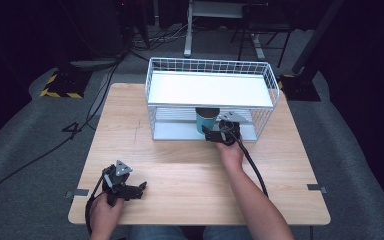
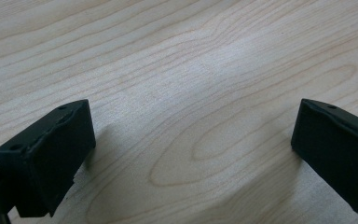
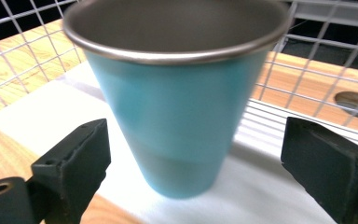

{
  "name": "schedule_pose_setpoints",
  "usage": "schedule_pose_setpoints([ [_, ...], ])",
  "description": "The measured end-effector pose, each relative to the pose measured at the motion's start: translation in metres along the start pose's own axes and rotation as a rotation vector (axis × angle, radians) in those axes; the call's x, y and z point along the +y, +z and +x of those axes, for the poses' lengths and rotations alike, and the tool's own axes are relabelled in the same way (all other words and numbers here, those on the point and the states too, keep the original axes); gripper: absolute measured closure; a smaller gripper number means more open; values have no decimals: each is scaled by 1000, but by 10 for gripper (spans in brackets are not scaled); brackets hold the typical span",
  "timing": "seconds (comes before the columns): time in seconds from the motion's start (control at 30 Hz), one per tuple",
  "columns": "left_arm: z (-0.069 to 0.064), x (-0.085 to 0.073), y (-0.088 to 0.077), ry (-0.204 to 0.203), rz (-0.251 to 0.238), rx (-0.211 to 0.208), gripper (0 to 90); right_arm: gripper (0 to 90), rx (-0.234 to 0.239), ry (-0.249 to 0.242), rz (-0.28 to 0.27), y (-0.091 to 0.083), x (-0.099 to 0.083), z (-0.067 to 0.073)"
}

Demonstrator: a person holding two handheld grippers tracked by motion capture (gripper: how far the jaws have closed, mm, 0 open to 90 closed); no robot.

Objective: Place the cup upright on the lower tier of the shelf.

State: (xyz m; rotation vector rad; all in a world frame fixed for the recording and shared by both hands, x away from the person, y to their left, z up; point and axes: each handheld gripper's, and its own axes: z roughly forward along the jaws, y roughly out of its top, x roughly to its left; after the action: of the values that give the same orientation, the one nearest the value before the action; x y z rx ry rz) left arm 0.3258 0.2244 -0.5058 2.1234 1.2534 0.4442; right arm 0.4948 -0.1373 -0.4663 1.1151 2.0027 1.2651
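A teal metal cup [image 1: 206, 120] stands upright on the lower shelf [image 1: 175, 131] of a white wire rack [image 1: 152, 80] at the back of the table. My right gripper [image 1: 212, 132] sits just in front of the cup at the shelf's front edge. In the right gripper view its jaws are open wide on either side of the cup [image 3: 177, 107], and neither pad touches it. My left gripper [image 1: 141, 189] rests low at the table's front left. Its jaws [image 2: 191, 121] are open over bare wood with nothing between them.
The rack's flat white upper shelf [image 1: 210, 90] lies right above the cup, and wire walls [image 3: 307, 56] close the back and sides. The wooden table [image 1: 180, 170] stretches between rack and front edge. Cables and stand feet [image 1: 62, 85] lie on the dark floor behind.
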Motion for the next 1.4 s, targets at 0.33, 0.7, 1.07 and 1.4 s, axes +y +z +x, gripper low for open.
schedule_pose_setpoints([
  [0.33,0,0,0,-1,0,0,1,93,14,-10,-19,-54,-5,-17],
  [0.7,0,0,0,0,0,0,1,104,53,-3,-13,-98,-12,-32],
  [1.07,0,0,0,0,0,0,1,155,88,-31,24,-143,-15,-44],
  [1.4,0,0,0,0,0,0,1,154,123,-66,86,-170,-33,-48],
])
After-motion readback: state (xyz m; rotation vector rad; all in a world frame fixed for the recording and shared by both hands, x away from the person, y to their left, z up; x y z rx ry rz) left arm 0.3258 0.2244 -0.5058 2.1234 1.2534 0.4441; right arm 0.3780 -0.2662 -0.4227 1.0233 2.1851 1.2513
